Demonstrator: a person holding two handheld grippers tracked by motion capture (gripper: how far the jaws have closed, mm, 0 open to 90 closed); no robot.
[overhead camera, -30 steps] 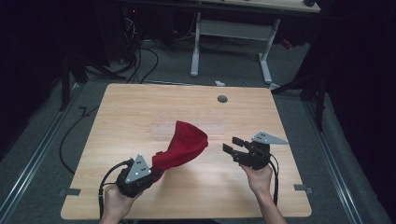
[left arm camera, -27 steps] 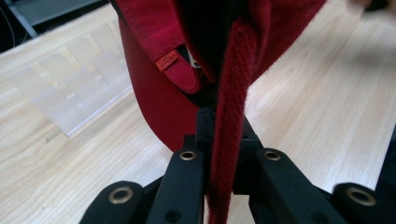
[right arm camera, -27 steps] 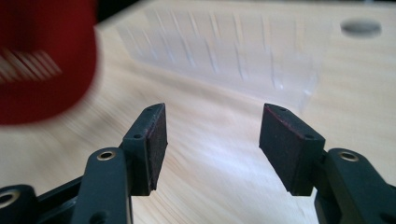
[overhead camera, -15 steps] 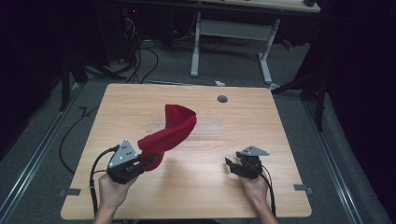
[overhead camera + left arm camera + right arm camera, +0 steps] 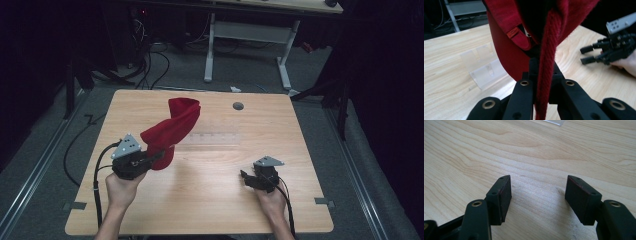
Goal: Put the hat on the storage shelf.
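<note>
Jaws on your left gripper [image 5: 159,156] are clamped shut on a thick ribbed edge of the red hat [image 5: 172,127], which you can see running straight down between them in the left gripper view [image 5: 546,75]. Compared with a second ago, that hand has drawn back toward the table's left side and lifted a little, so the hat no longer droops over the middle of the table [image 5: 220,200]; it now rises up and away from the gripper, clear of the wood. Your right gripper [image 5: 245,176] has dropped from its raised spot near the hat to sit low over the near right part of the table, well apart from the fabric. Its jaws have just been opening, and the right gripper view [image 5: 537,195] shows nothing between them, only bare wood. So you hold the hat by one hand alone, and the second grip is not yet made.

Farther out, a clear plastic stand [image 5: 212,137] lies on the table just beyond the hat; it looks like a holder of some kind, though it is too faint to be sure. If the hat is meant to go there, your free hand likely needs to come across first.
</note>
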